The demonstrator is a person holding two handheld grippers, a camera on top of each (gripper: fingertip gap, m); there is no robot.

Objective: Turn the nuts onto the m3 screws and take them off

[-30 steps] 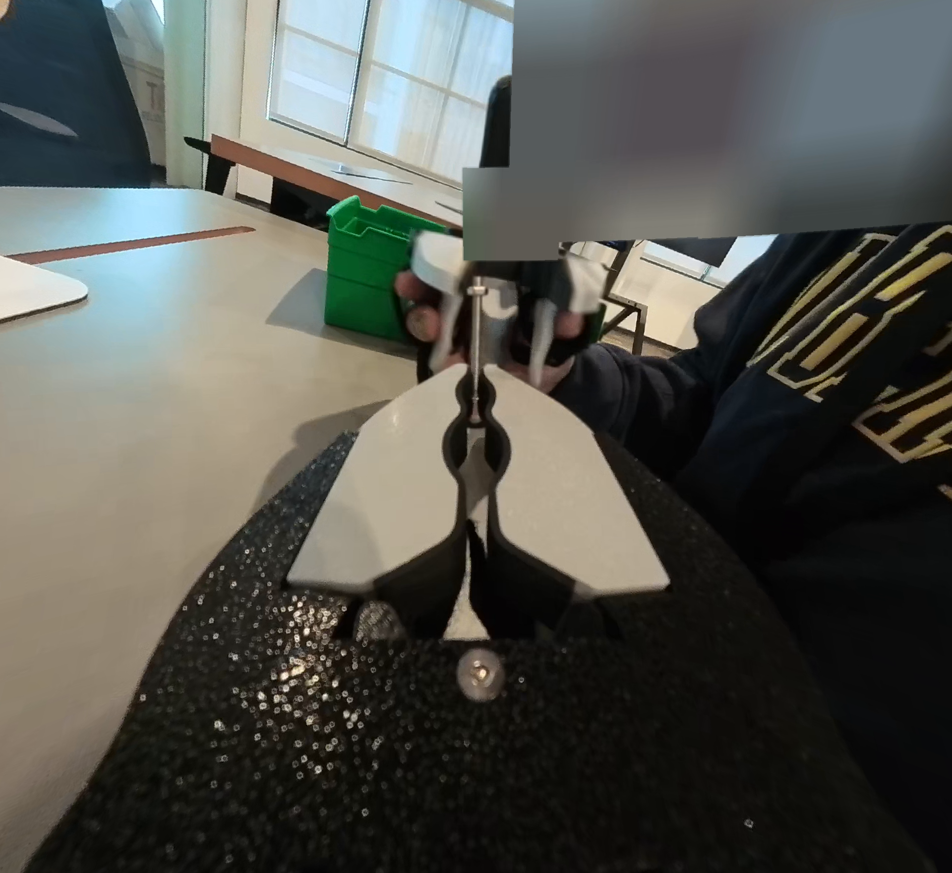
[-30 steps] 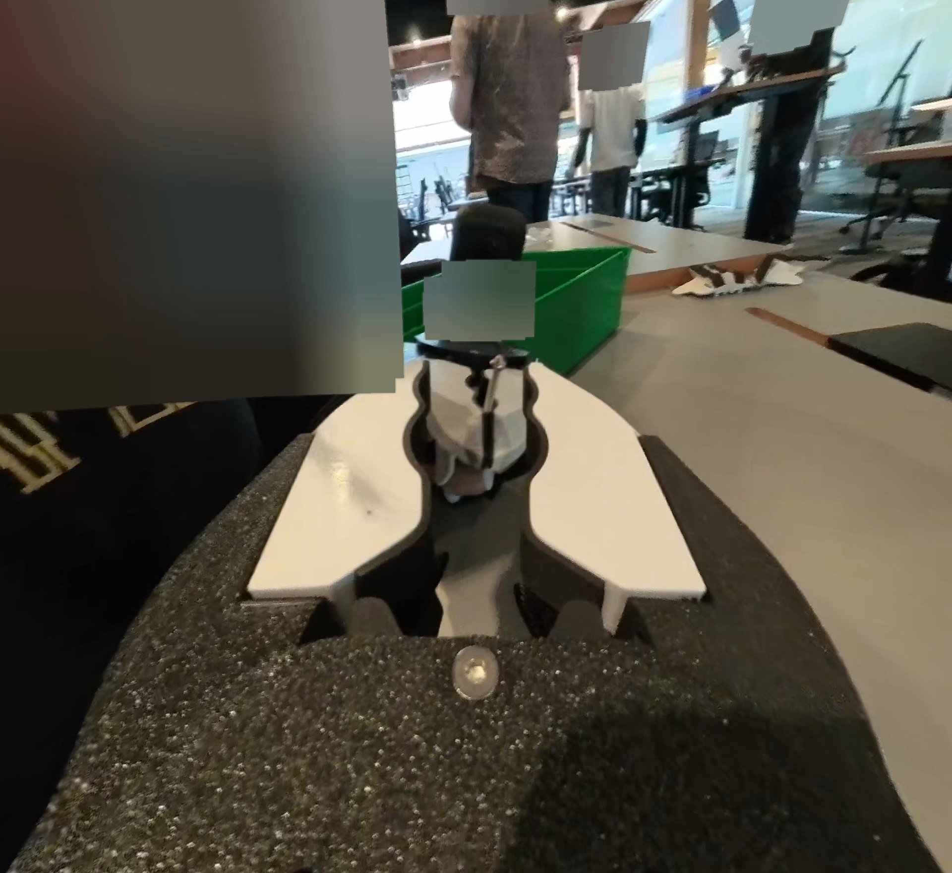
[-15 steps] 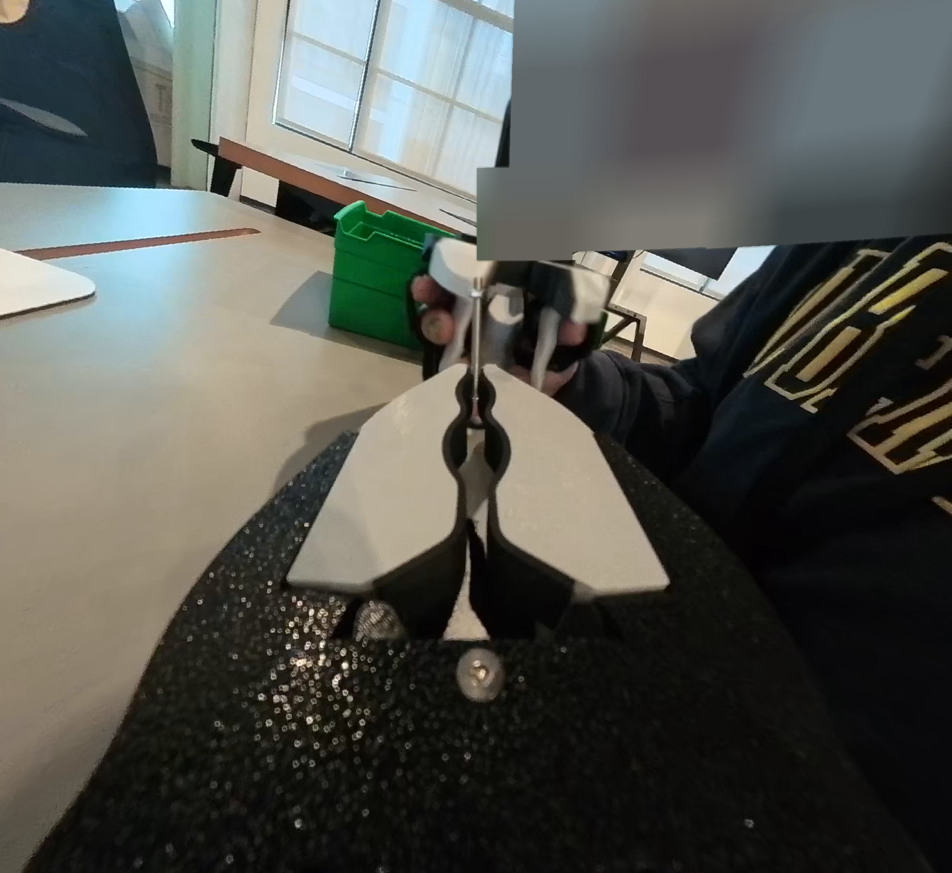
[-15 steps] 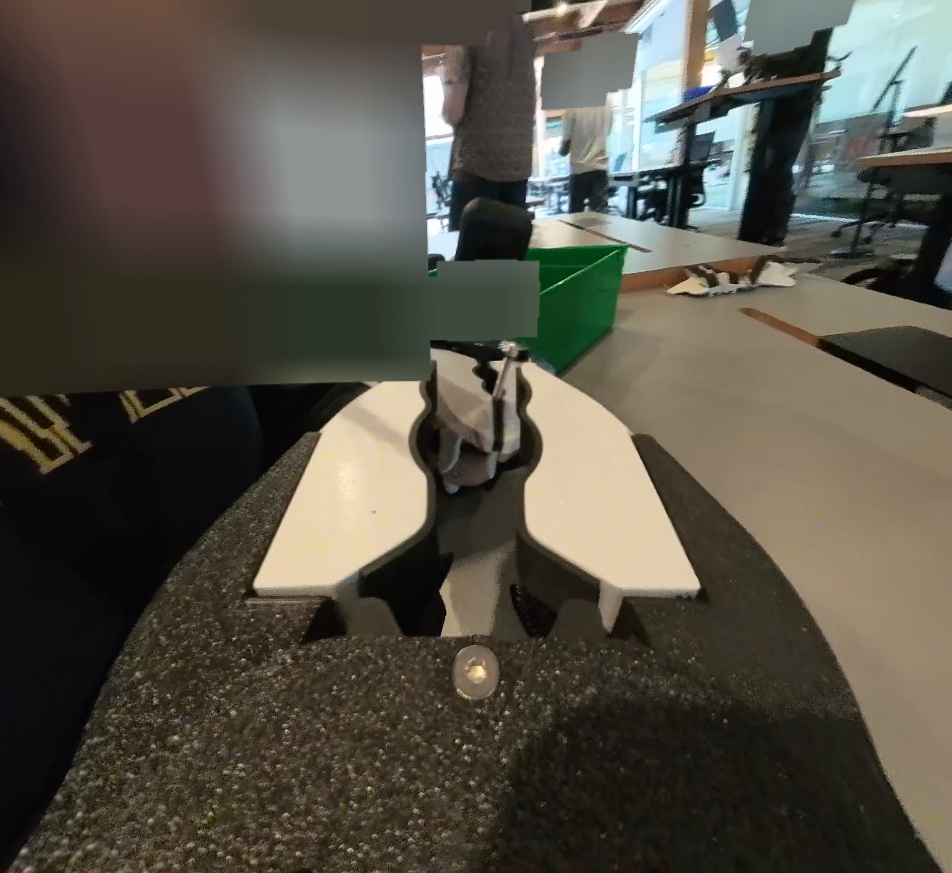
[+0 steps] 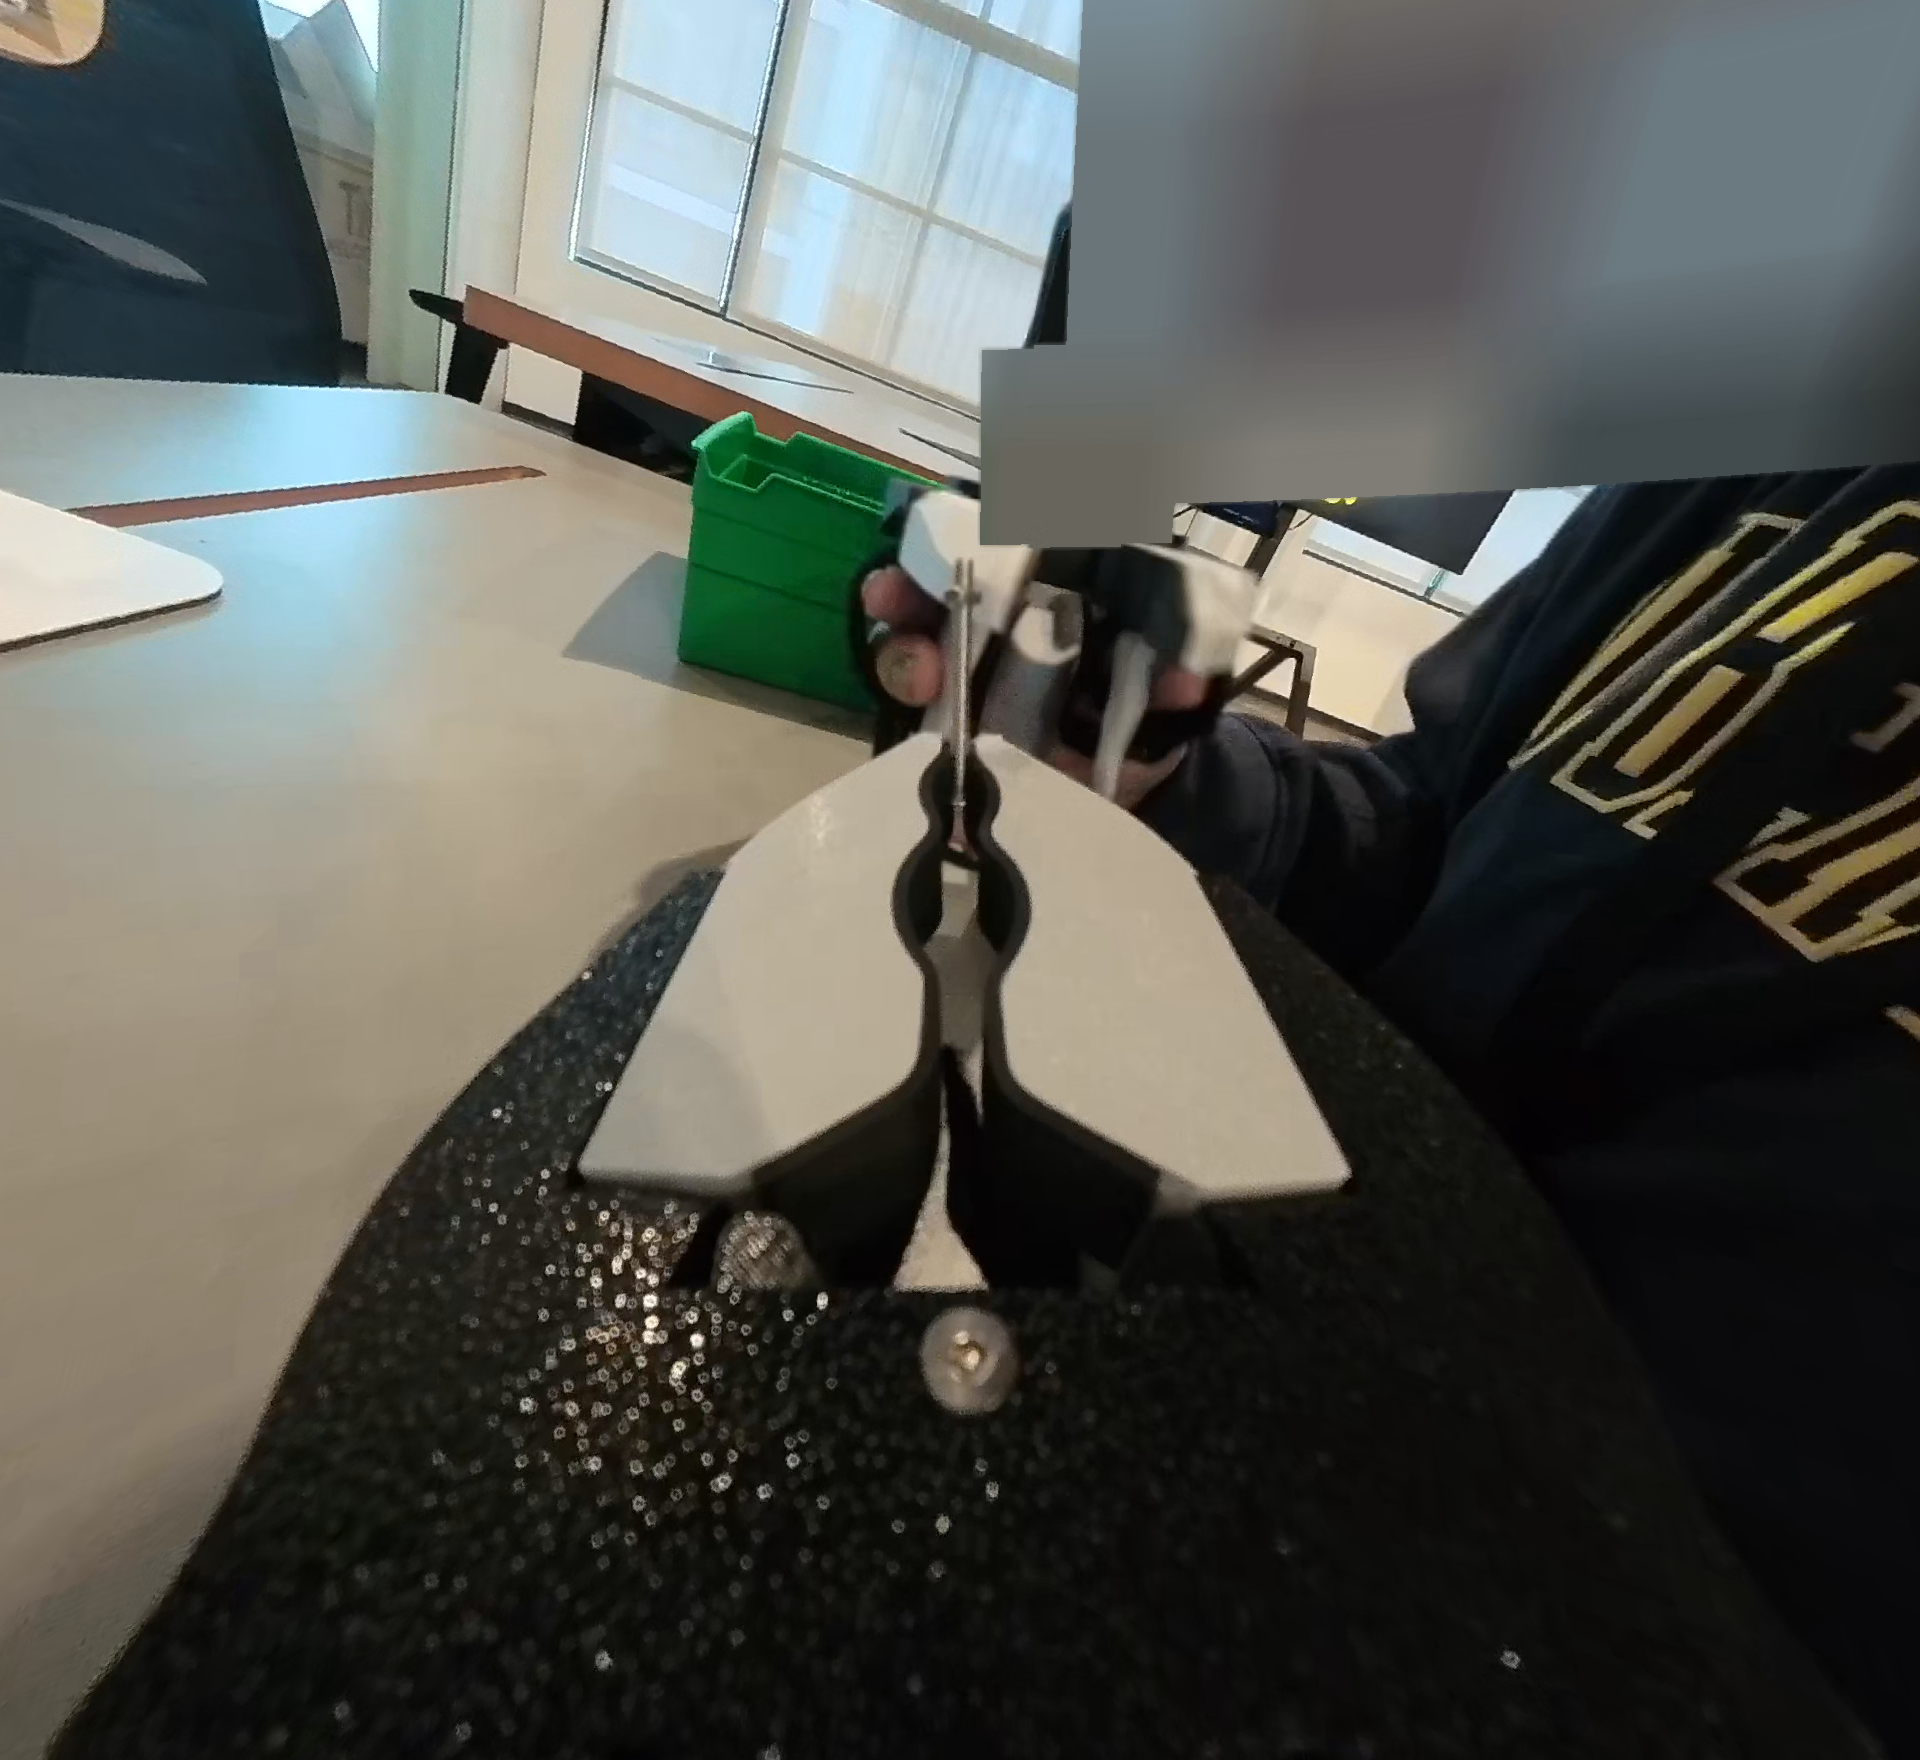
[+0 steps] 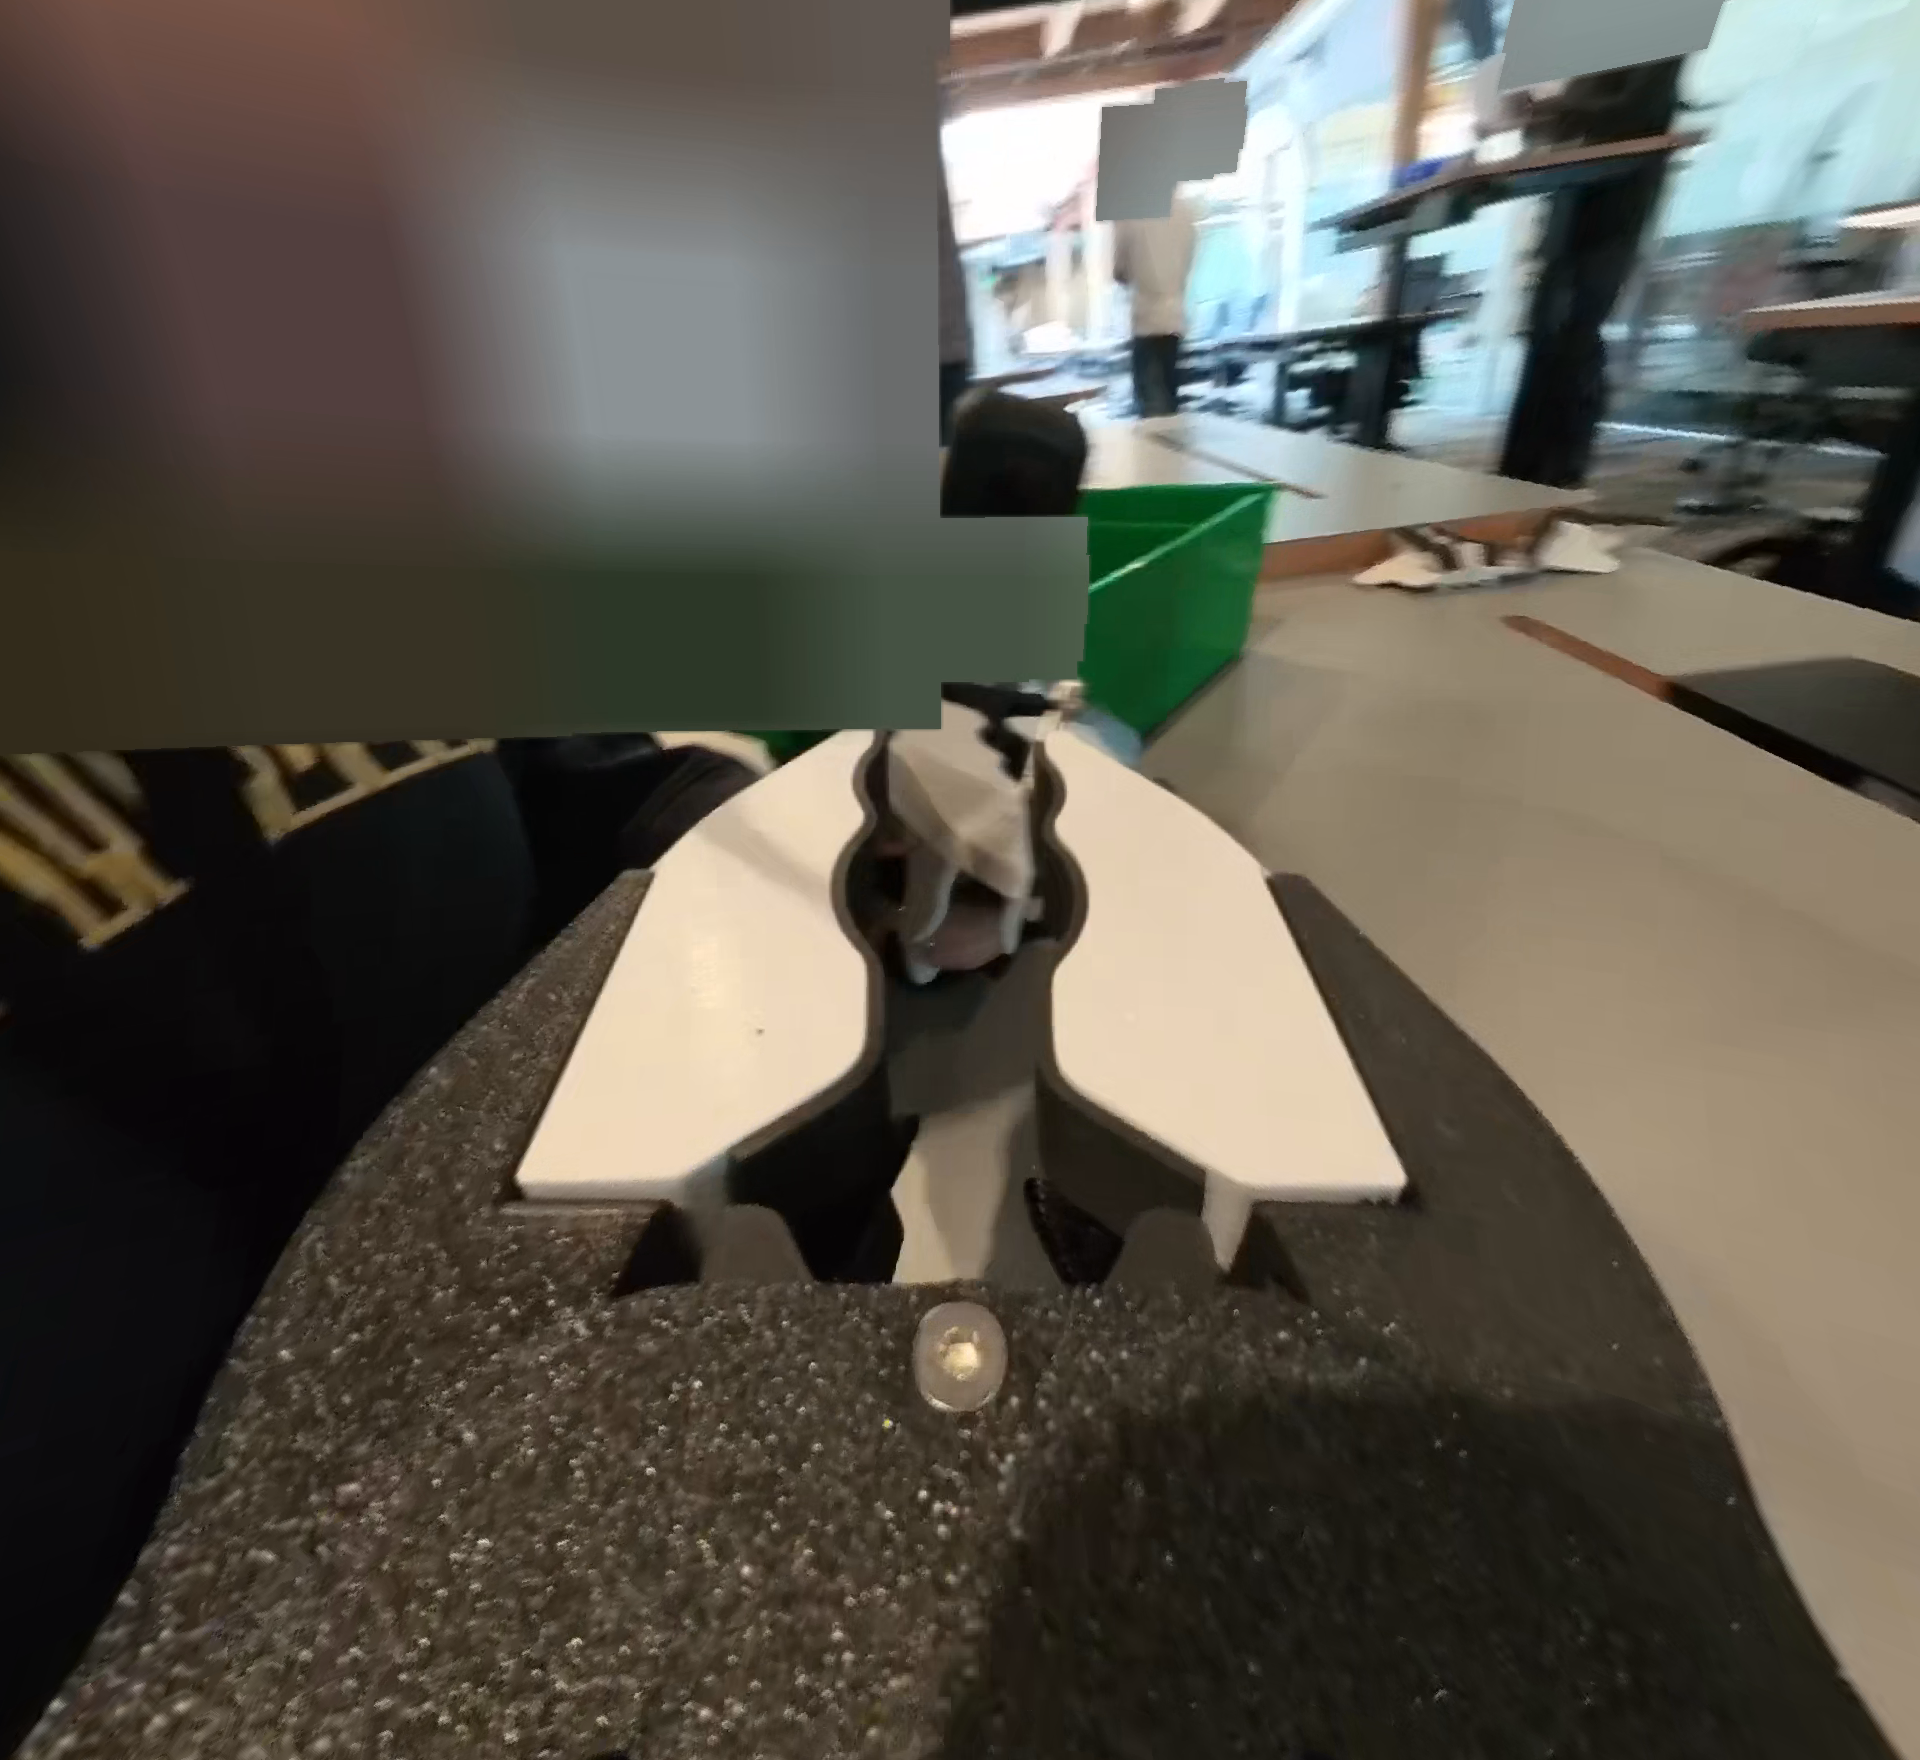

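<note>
We see a wide grey table (image 5: 312,775) filling the left of the left wrist view, with a second table and a large window (image 5: 810,100) beyond it. On the right of that view sits a person in a dark sweatshirt (image 5: 1662,879) with pale lettering.

Far across the table stands a green bin (image 5: 774,567), open at the top; in the right wrist view the same green bin (image 6: 1174,609) sits right of centre, with more desks and standing people blurred behind it. A white mat (image 5: 94,567) lies at the far left edge of the table.

The left gripper (image 5: 961,765) has its two pale fingers (image 5: 831,931) brought together, clamped on a thin metal screw (image 5: 961,671) that rises upright from the tips. Near the top of the screw we see a small nut (image 5: 962,590) threaded on.

Just behind the screw is the right gripper (image 5: 1039,661), held in a hand (image 5: 899,630), its fingers spread and pointing toward us. The nut lies against its left finger, while the other finger stands off to the right.

In the right wrist view the right gripper (image 6: 961,754) has its fingers apart, and the left gripper shows in the gap between them. The screw (image 6: 1044,754) leans close by the right-hand fingertip, the nut (image 6: 1067,696) at its top. Whether that finger touches the screw, we cannot tell through the blur.
</note>
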